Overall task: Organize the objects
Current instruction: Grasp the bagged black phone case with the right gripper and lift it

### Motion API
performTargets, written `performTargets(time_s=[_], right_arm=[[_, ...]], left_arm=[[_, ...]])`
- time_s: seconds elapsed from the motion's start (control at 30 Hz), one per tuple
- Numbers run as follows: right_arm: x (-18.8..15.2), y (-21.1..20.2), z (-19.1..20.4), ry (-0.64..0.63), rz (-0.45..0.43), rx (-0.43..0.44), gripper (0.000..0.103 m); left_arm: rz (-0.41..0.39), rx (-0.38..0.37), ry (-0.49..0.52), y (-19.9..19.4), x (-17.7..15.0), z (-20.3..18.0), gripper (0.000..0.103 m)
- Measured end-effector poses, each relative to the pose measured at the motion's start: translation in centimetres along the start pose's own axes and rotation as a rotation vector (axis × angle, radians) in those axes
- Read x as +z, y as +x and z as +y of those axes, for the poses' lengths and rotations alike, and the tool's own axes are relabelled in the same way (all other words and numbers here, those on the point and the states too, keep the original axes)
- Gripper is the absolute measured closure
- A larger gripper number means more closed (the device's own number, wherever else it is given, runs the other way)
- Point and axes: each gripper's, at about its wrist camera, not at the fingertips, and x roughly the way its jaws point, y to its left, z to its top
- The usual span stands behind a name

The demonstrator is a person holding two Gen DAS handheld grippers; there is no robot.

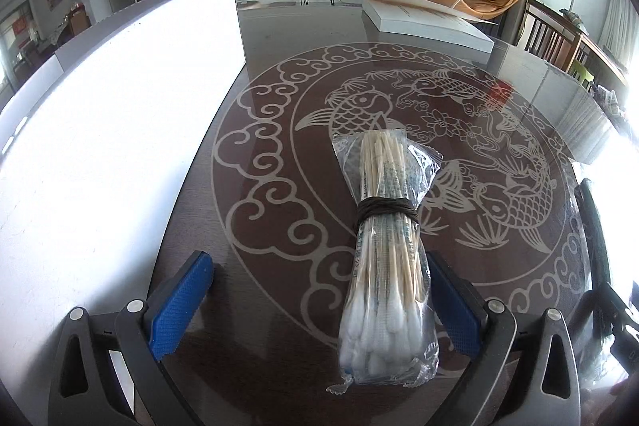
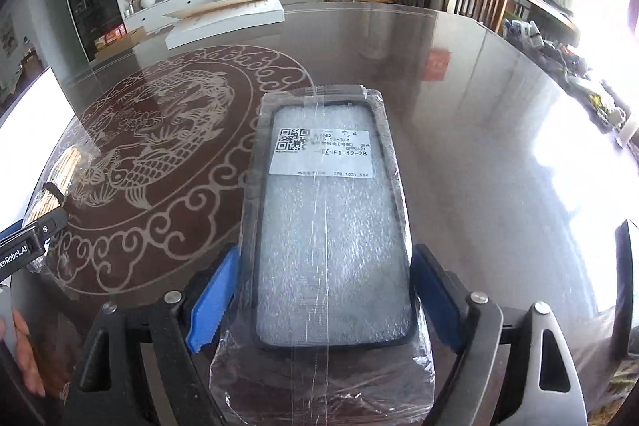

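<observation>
Blue-padded left hand-held gripper (image 1: 315,306) is seen spread wide, nothing pinched; the clear plastic bag of wooden cotton swabs (image 1: 385,254) is laid between its fingers on the dark glass-topped desk (image 1: 279,186). On the right wrist view, the right hand-held gripper (image 2: 319,306) is spread around the plastic-wrapped black phone case (image 2: 331,222); whether the pads press it cannot be told.

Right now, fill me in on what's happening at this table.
A person is sorting small items with a handheld gripper in each hand. The left gripper sits open around a bagged bundle of cotton swabs lying on the glass-topped table, not squeezing it. The right gripper straddles a wrapped phone case, its blue fingers at the case's sides; a firm grip isn't clear.
</observation>
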Motion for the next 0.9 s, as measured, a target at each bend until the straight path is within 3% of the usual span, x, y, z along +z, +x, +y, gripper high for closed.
performTargets(time_s=[0.1, 0.9], right_arm=[[0.08, 0.09, -0.28, 0.0, 0.017, 0.0, 0.0], [0.21, 0.65, -0.08, 0.001, 0.012, -0.003, 0.0]], left_arm=[[0.0, 0.0, 0.0, 0.0, 0.0, 0.0, 0.0], [-0.001, -0.004, 0.001, 0.05, -0.02, 0.01, 0.0]])
